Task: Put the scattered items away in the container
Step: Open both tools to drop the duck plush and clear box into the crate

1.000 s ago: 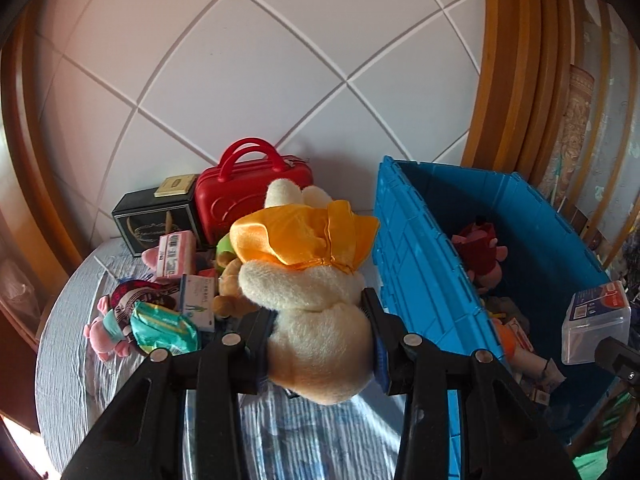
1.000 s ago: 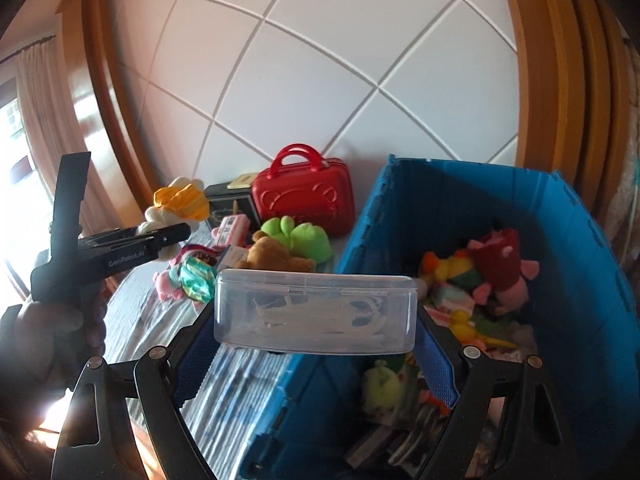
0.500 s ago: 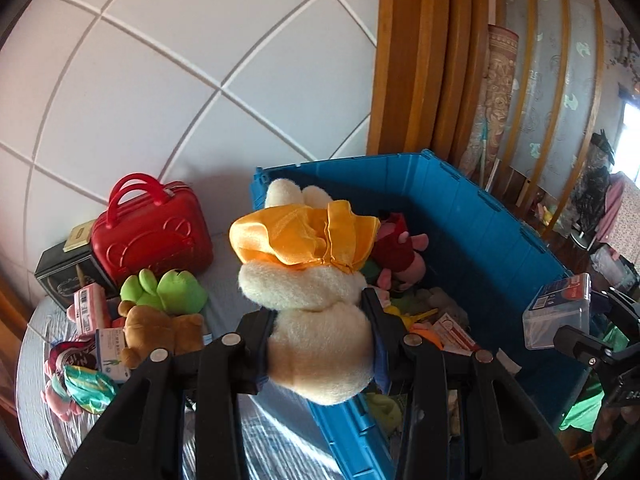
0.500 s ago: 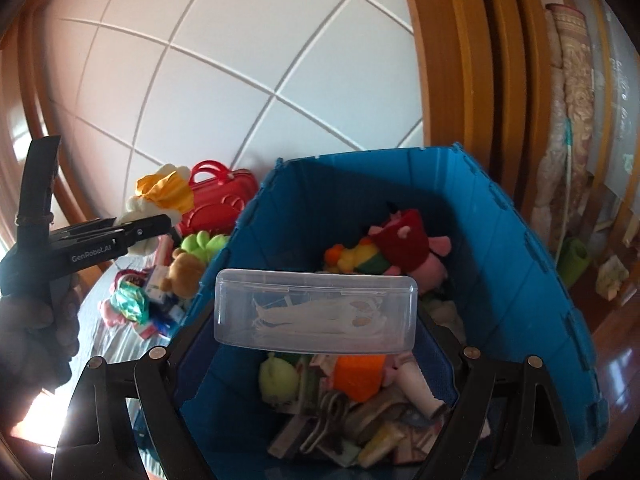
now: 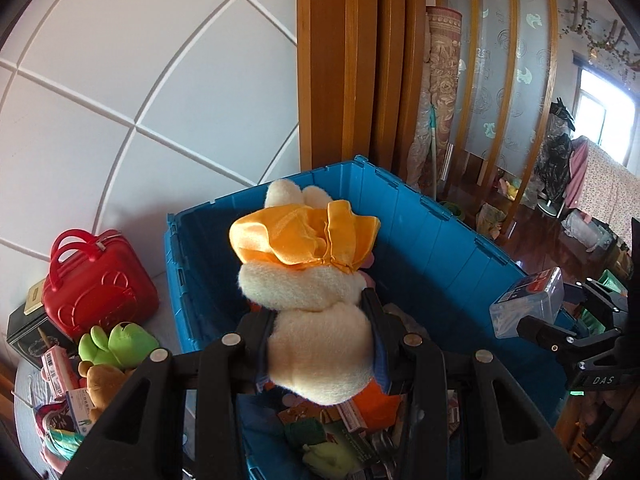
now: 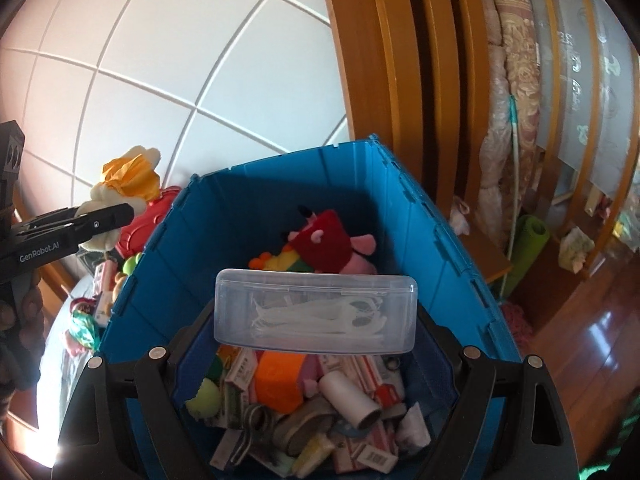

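Note:
My left gripper [image 5: 318, 330] is shut on a cream plush duck [image 5: 316, 320] with an orange bonnet and holds it above the blue crate [image 5: 432, 240]. The duck also shows in the right wrist view [image 6: 128, 184], left of the crate. My right gripper [image 6: 316, 320] is shut on a clear plastic box of floss picks [image 6: 316, 312] and holds it over the open blue crate [image 6: 248, 208]. That box shows in the left wrist view [image 5: 528, 304] at the crate's right side. The crate holds several toys and packets.
A red toy suitcase [image 5: 96, 284], a green frog plush [image 5: 116, 344], a brown bear [image 5: 104, 380], a black box [image 5: 24, 328] and small packets [image 5: 56, 364] lie on the round table left of the crate. A white tiled wall and wooden frame stand behind.
Both grippers swung right, from the table side to above the crate. The duck and the clear box stayed gripped throughout.

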### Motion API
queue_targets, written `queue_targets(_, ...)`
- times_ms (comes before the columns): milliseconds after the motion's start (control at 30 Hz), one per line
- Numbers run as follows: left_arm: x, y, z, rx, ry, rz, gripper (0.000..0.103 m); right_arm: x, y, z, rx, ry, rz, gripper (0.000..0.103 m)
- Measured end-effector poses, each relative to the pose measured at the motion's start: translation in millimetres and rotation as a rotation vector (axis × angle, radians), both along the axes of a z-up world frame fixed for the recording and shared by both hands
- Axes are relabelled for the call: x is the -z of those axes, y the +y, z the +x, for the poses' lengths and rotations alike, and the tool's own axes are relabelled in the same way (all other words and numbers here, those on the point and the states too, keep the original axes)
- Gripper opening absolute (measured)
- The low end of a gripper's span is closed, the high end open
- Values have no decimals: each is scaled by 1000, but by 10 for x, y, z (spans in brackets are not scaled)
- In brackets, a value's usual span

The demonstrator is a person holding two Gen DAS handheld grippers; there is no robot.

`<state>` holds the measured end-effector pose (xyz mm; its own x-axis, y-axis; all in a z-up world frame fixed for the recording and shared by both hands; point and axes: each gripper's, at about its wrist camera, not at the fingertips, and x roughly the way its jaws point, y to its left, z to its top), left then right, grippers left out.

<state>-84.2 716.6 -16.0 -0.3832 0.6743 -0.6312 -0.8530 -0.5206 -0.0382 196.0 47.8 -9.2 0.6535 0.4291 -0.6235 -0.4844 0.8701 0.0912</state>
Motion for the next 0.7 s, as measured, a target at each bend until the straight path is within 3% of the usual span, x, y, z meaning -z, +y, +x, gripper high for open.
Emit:
queue_targets(167,-31,156,-65,-11,-24,13,41,8,-74,76,13,5,-3,88)
queue_targets(233,-31,144,-154,-47,-54,24,55,33,-61,126,13,16,-20,93)
queue_targets(267,-21,120,-196,-68,-60,25,75,54,-49,148,15,22,-28,102)
queue_targets(300,-14,68,-237,-91,-61,34,87,65,-45,157,17,20,-29,103)
queue_targets(700,394,-1056,-672,-326,-140,3,89,117,385,37,-89,32,-30,103)
